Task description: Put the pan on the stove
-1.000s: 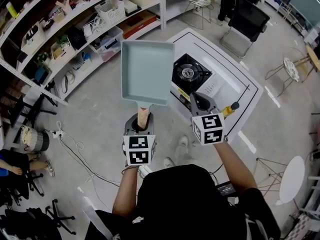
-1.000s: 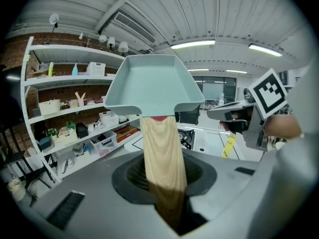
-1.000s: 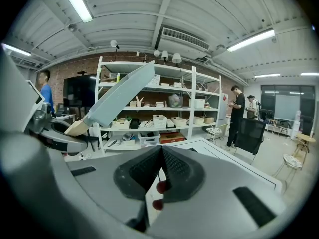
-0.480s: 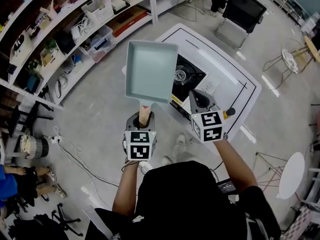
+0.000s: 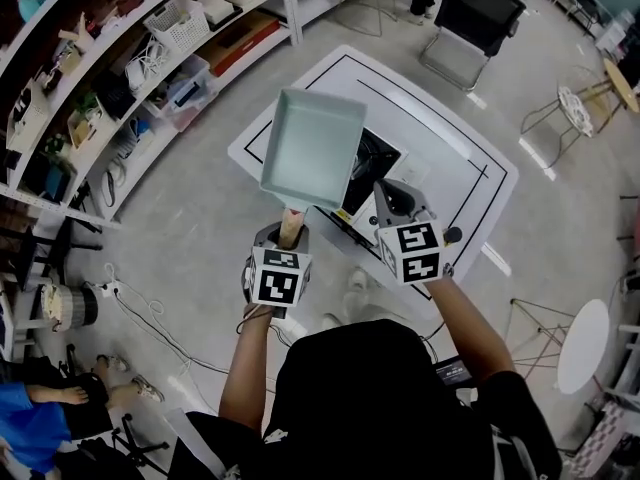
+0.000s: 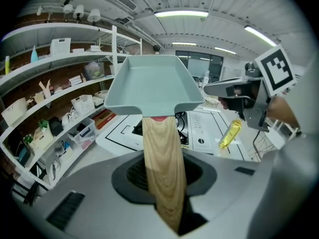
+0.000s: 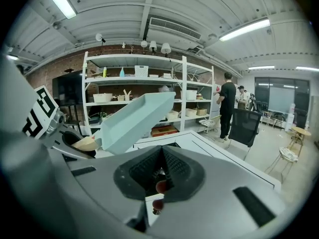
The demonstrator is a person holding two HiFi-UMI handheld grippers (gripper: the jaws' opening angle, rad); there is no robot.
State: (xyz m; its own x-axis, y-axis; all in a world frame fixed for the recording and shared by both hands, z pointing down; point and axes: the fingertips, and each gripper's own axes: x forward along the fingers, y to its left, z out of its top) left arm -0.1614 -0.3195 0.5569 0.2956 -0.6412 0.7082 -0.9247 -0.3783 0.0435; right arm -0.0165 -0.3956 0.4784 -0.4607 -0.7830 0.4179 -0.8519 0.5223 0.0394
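Note:
A pale teal square pan [image 5: 310, 148] [image 6: 149, 86] [image 7: 132, 116] hangs in the air with its wooden handle [image 5: 290, 228] [image 6: 160, 153] pointing back at me. My left gripper [image 5: 284, 240] [image 6: 162, 166] is shut on that handle. The pan hovers over the left edge of the black gas stove [image 5: 372, 163] [image 6: 182, 122], which stands on a low white table [image 5: 470, 158]. Right of the pan, my right gripper [image 5: 392, 200] [image 7: 162, 171] is over the stove's near side, jaws together and holding nothing.
A yellow object [image 5: 452, 235] [image 6: 230, 133] lies on the table near the right gripper. Shelves with bins [image 5: 150, 48] line the left wall. A black chair [image 5: 470, 13] and a standing person [image 7: 228, 108] are beyond the table. Cables [image 5: 150, 303] trail on the floor at left.
The pan has travelled right and tilted, now partly covering the stove. Both grippers and I have come closer to the table.

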